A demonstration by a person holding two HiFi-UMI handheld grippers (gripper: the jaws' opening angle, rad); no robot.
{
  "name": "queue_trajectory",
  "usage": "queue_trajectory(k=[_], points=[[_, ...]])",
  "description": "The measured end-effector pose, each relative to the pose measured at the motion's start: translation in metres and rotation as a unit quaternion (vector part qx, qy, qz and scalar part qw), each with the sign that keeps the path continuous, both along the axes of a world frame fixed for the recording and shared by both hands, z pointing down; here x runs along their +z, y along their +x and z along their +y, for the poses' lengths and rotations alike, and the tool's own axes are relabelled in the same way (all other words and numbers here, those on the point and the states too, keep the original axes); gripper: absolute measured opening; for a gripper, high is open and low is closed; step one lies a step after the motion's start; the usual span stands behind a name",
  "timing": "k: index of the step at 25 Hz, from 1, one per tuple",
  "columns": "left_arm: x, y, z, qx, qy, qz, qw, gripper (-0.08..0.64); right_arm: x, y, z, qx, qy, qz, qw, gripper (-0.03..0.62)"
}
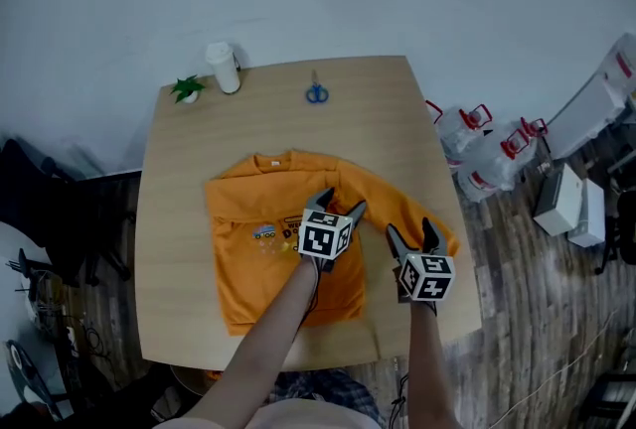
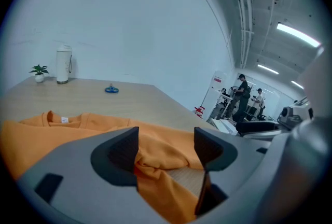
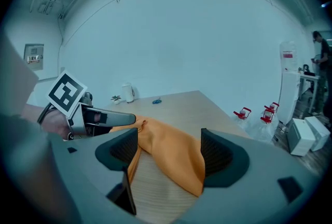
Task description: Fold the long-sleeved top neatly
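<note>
Where a pale wooden table (image 1: pixel 383 119) fills the middle of the head view, an orange long-sleeved top (image 1: pixel 263 268) is seen laid flat on it, front up, with the collar toward the far edge and the hem near the person. One sleeve (image 1: pixel 393 194) is stretched out across the bare wood to the person's right, its cuff end lying close to the table's right edge. The left gripper (image 1: pixel 340 206) is held over the top's right side, where that sleeve meets the body; its jaws are spread apart, and a bunched fold of orange cloth is seen between them, touching one pad. The right gripper (image 1: pixel 409 232) is held low over the outer part of the sleeve, just beside the left one; its jaws are also spread, with the sleeve lying loose on the wood between them. Along the far edge, well apart from the top, a white lidded cup (image 1: pixel 224 68), a small green plant (image 1: pixel 187 89) and blue-handled scissors (image 1: pixel 316 92) are set
</note>
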State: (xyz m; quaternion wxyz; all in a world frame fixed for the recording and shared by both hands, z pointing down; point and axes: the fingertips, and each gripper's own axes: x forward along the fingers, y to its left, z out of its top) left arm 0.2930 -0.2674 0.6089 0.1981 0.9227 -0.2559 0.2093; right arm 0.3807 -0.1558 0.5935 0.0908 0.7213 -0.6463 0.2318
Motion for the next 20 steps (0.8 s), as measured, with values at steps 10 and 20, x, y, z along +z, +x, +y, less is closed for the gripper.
queue_trajectory(k=[10, 20], points=[[-0.006, 0.066, 0.052, 0.066, 0.004, -0.002, 0.9978, 0.318, 0.005, 0.056, 0.058, 0.074, -0.013, 0.000, 0.997, 0.357], [0.007, 0.113, 0.107, 0.119, -0.013, -0.008, 0.9928, 0.318, 0.030, 0.101, 0.118, 0.153, -0.042, -0.014, 0.987, 0.320]])
